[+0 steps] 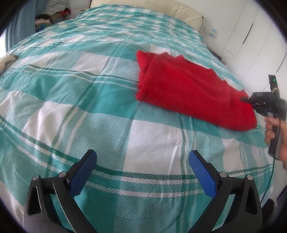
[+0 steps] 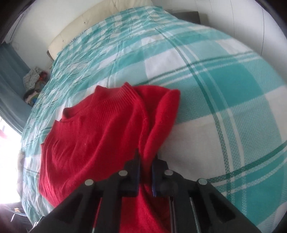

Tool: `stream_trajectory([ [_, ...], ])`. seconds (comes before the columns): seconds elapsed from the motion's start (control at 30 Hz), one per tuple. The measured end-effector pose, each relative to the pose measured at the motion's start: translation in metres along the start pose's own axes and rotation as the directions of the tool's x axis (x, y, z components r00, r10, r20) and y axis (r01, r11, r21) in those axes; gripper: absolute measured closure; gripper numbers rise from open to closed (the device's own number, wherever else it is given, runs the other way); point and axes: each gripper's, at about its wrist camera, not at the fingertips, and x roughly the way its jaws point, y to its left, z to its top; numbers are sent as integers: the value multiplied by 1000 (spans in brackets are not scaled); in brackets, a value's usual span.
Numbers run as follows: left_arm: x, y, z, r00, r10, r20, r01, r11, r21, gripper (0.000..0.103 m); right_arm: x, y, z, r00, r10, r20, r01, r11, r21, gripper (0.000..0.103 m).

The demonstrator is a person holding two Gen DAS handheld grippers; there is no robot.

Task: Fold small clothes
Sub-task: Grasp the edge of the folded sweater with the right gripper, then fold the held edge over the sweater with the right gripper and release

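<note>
A red knitted sweater lies partly folded on the teal and white checked bedspread. In the right wrist view the sweater shows its ribbed neck and a folded sleeve. My right gripper is shut on the sweater's fabric at its near edge; it also shows in the left wrist view, pinching the sweater's right end. My left gripper is open and empty, hovering over the bedspread well to the near left of the sweater.
A cream headboard cushion runs along the far end of the bed. A pile of mixed clothes sits off the far left corner, also in the right wrist view. White wardrobe doors stand at the right.
</note>
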Motion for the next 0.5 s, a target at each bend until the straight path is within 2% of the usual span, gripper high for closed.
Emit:
stream_trajectory([
  [0.13, -15, 15, 7, 999, -5, 39, 6, 1000, -30, 1, -29, 83, 18, 999, 7, 32, -2, 991, -136, 93],
  [0.23, -20, 27, 10, 998, 18, 54, -16, 999, -51, 1, -31, 154, 25, 1000, 28, 9, -25, 972, -235, 93],
  [0.37, -23, 43, 11, 996, 60, 62, -56, 996, -73, 1, -5, 236, 13, 998, 37, -45, -49, 940, -336, 93],
  [0.5, -25, 54, 10, 994, 82, 66, -77, 994, -80, 1, 36, 286, -9, 995, 14, -97, -50, 923, -382, 93],
])
